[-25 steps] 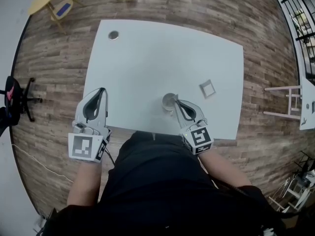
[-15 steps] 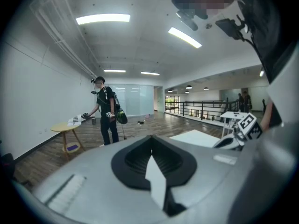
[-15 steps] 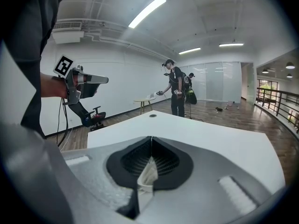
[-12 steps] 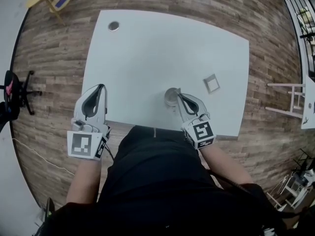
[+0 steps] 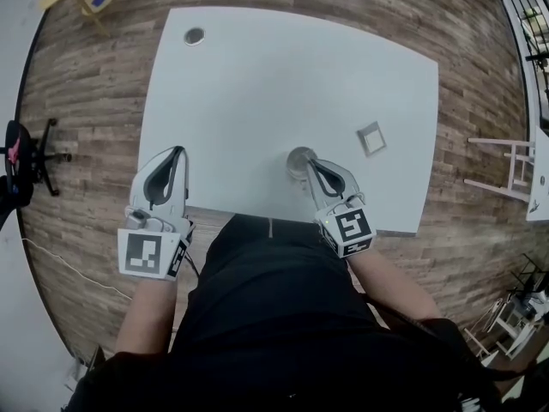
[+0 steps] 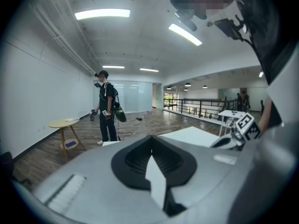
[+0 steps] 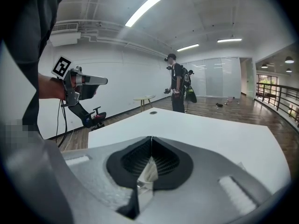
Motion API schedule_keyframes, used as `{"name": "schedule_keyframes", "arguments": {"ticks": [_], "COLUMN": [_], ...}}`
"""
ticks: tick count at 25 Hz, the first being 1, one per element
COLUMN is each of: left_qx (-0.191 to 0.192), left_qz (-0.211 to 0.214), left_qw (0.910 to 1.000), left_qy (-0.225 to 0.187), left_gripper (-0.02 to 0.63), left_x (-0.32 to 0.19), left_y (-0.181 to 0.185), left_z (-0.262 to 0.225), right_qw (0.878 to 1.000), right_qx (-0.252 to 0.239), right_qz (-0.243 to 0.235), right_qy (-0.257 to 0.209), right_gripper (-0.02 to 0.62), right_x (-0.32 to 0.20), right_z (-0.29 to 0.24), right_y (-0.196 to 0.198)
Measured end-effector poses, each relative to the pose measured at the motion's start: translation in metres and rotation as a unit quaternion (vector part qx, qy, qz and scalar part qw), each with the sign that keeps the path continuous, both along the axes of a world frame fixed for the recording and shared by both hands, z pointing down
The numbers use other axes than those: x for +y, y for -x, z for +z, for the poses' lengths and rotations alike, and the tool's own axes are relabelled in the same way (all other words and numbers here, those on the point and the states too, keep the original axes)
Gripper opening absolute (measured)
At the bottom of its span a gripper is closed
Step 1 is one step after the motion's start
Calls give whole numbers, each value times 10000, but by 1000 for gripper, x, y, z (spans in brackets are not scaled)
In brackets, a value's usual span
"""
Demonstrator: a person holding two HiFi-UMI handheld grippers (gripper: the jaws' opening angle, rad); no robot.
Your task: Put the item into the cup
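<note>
A small pale cup (image 5: 298,159) stands near the front edge of the white table (image 5: 257,93). The item, a small flat square piece (image 5: 371,138), lies on the table to the right of the cup, apart from it. My right gripper (image 5: 310,162) is shut, with its tip at the cup's near right rim. Whether it touches the rim I cannot tell. In the right gripper view the jaws (image 7: 151,139) meet over the bare tabletop and the cup is hidden. My left gripper (image 5: 177,152) is shut and empty at the table's front left edge, jaws (image 6: 150,137) closed together.
A round grommet (image 5: 194,35) sits in the table's far left corner. A person (image 7: 176,87) stands beyond the table beside a small yellow side table (image 6: 65,123). An office chair (image 5: 21,157) is on the left and a white stand (image 5: 506,166) on the right.
The head view has tilted, so the table sits higher in the picture. The cup and the square piece have kept their places on the table. Both grippers have stayed shut and barely moved.
</note>
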State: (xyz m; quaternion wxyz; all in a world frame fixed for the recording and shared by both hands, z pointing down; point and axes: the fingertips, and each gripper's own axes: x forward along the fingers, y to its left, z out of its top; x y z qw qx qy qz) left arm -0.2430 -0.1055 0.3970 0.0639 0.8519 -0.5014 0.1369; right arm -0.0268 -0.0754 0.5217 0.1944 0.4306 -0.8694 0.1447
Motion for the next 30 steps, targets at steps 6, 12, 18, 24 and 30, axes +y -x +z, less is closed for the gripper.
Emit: {"name": "schedule_keyframes", "arguments": {"ticks": [6, 12, 18, 24, 30], "left_qx": [-11, -60, -103, -100, -110], "left_qz": [55, 53, 45, 58, 38], "left_qw": [10000, 9999, 9997, 9996, 9996], "left_qy": [59, 103, 199, 272, 259], "left_gripper": [-2, -2, -2, -2, -2], "left_x": [-1, 0, 5, 6, 7], "left_y": [-3, -2, 0, -2, 0], "left_z": [3, 4, 8, 13, 13], "right_qw": [10000, 9999, 9999, 9999, 9999], "right_qx": [21, 71, 52, 74, 83], "right_qz": [-61, -131, -92, -145, -108], "right_qy": [16, -18, 64, 49, 35], "right_gripper": [5, 5, 5, 5, 6], "right_x": [3, 6, 8, 11, 13], "right_z": [2, 4, 11, 14, 16], "right_y": [4, 5, 5, 8, 9]}}
